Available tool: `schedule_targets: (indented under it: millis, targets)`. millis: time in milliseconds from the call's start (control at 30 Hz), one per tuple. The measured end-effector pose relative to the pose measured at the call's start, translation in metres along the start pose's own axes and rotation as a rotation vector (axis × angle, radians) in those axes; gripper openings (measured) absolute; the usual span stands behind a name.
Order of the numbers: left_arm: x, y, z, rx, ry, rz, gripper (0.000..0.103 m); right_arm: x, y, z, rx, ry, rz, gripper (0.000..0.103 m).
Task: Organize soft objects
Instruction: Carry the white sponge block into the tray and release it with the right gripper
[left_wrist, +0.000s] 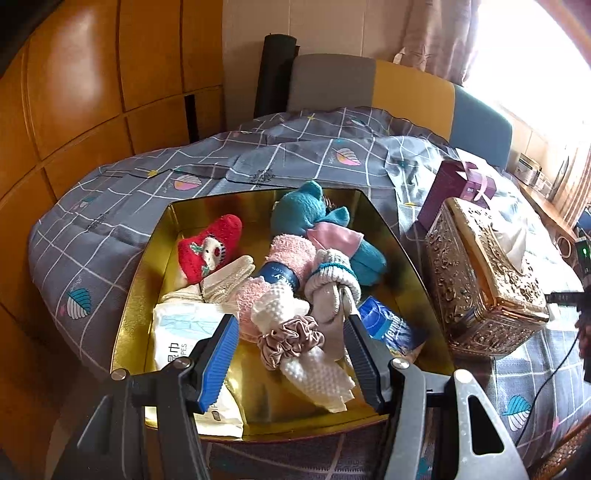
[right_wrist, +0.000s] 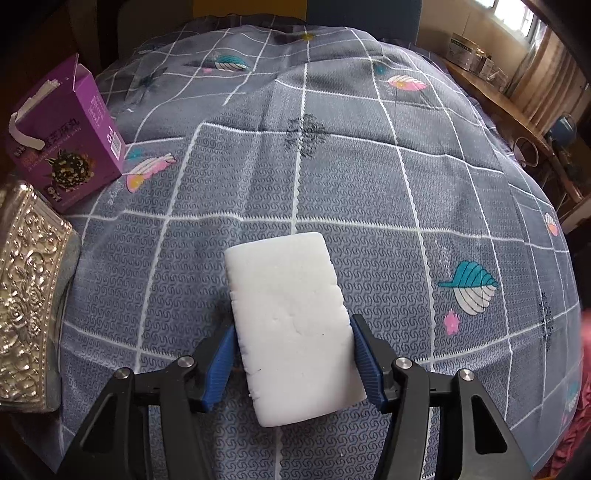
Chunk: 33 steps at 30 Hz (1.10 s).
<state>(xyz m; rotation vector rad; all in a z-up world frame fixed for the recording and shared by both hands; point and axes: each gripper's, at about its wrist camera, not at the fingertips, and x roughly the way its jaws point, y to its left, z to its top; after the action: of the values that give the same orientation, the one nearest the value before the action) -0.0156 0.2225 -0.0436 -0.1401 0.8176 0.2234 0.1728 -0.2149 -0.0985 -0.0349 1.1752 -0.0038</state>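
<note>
Left wrist view. My left tongs (left_wrist: 291, 354) sit at the bottom centre of the frame, blades apart with nothing pinched between them. Beyond them, in mid-frame, lies the gold tin (left_wrist: 142, 280), open, resting on a grey checked cloth (left_wrist: 110, 206) with leaf prints. Inside the tin: a red sock (left_wrist: 210, 249) with a small face on it at upper left; a teal plush toy (left_wrist: 314, 214) at the top; a pink fluffy roll (left_wrist: 280, 280) with a dark blue band at centre; a grey sock bundle (left_wrist: 332, 291) just right of it; a white knobbly cloth (left_wrist: 306, 354) with a dusty-pink scrunchie (left_wrist: 291, 338) around it, lowest in the pile; a wipes pack (left_wrist: 184, 332) at lower left, partly behind my left blade; a blue tissue packet (left_wrist: 391, 325) at lower right. To the right of the tin stands an ornate gold tissue box (left_wrist: 484, 280), and behind that a purple carton (left_wrist: 458, 188).

Right wrist view. My right tongs (right_wrist: 293, 365) are clamped on a white sponge block (right_wrist: 291, 325), blue pads pressing its two long sides; the block juts up the frame over the cloth. I cannot tell whether its underside touches the cloth. The carton is at upper left, the tissue box at the left edge.
</note>
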Motion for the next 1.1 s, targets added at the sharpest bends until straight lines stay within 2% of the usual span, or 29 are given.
schedule_targets:
  millis: [200, 300, 467, 600, 700, 833, 967, 1100]
  targets:
    - [-0.001, -0.002, -0.002, 0.016, 0.005, -0.018, 0.06, -0.013, 0.007, 0.035, 0.036, -0.03, 0.012, 0.06]
    - [-0.001, 0.0, -0.002, 0.013, 0.004, -0.027, 0.06, -0.041, 0.02, 0.056, 0.054, -0.101, 0.069, 0.059]
    - [0.0, 0.009, -0.001, -0.014, 0.009, -0.02, 0.06, -0.114, 0.085, 0.093, -0.059, -0.268, 0.191, 0.059]
    - [-0.001, 0.022, 0.001, -0.041, 0.001, 0.002, 0.06, -0.148, 0.144, 0.1, -0.189, -0.332, 0.241, 0.059]
    - [-0.005, 0.035, 0.004, -0.072, -0.017, 0.033, 0.06, -0.169, 0.188, 0.092, -0.302, -0.372, 0.324, 0.059]
    - [-0.012, 0.054, 0.009, -0.116, -0.042, 0.079, 0.06, -0.188, 0.26, 0.059, -0.514, -0.384, 0.444, 0.06]
    - [-0.018, 0.068, 0.011, -0.149, -0.057, 0.11, 0.06, -0.175, 0.326, 0.025, -0.663, -0.3, 0.514, 0.06]
    - [-0.024, 0.074, 0.013, -0.163, -0.074, 0.116, 0.06, -0.141, 0.377, -0.005, -0.706, -0.192, 0.517, 0.061]
